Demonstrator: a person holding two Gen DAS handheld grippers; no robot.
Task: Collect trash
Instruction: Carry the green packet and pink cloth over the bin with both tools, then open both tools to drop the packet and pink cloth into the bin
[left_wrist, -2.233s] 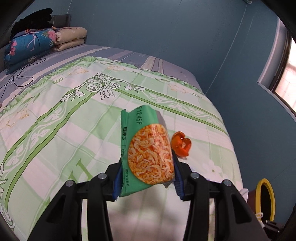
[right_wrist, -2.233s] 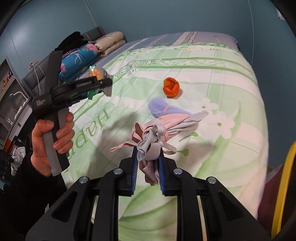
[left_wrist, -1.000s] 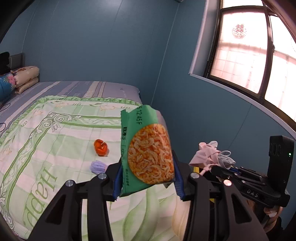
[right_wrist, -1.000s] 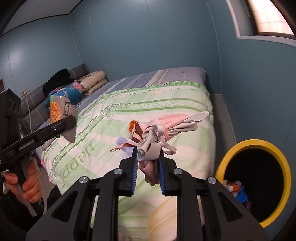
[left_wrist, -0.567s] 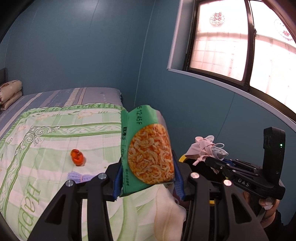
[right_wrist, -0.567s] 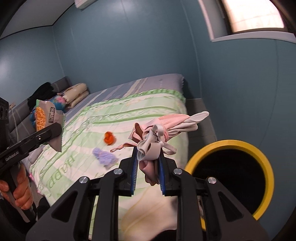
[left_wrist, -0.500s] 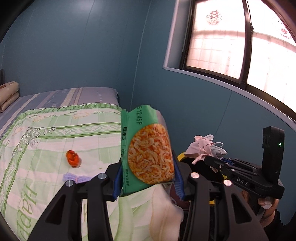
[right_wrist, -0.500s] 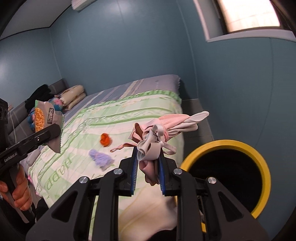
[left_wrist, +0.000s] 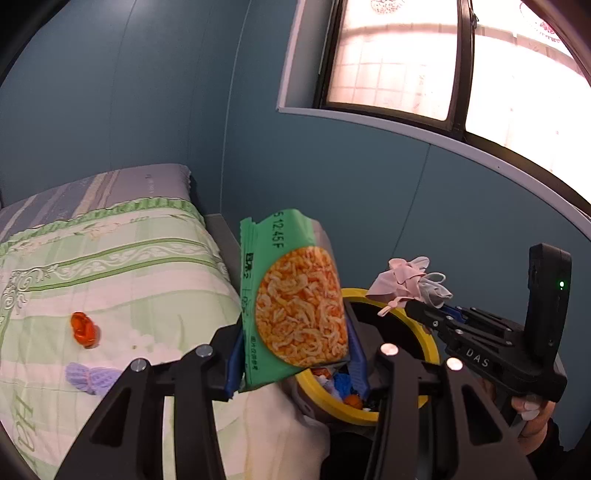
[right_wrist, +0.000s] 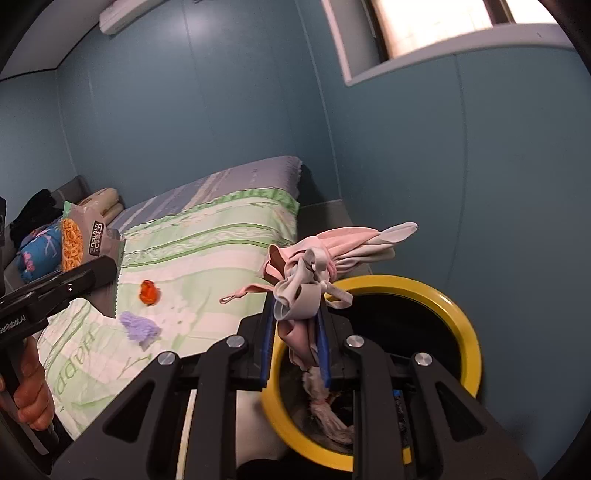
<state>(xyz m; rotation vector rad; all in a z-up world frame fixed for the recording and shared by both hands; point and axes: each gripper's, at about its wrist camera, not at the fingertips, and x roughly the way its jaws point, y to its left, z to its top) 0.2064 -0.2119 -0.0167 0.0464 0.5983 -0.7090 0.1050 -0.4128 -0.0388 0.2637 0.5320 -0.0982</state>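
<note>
Both tools have swung away from the middle of the bed toward its corner, so the yellow-rimmed bin (right_wrist: 466, 325) that was only partly in view a second ago now fills the lower right of the right wrist view and sits just past the fingers in the left wrist view.

Left tool (left_wrist: 295, 363): its blue pads are clamped on the lower part of a green snack packet (left_wrist: 293, 302), which stands upright between them and hides part of the bin's rim.

Right tool (right_wrist: 294, 345): its pads are pressed together on a knotted bundle of pink and grey cloth (right_wrist: 317, 269), which sticks up and to the right, with a loose strap trailing left. This bundle hangs above the near edge of the bin's opening. Inside the bin, some white, blue and orange scraps show in the dark.

Beyond the tools, on the green-patterned bedspread (left_wrist: 110, 273), an orange wrapper (left_wrist: 84, 329) and a purple fuzzy piece (left_wrist: 92, 376) lie near each other, well apart from both tools. A hand (right_wrist: 29, 384) grips the left tool's handle at the edge of the right wrist view.
</note>
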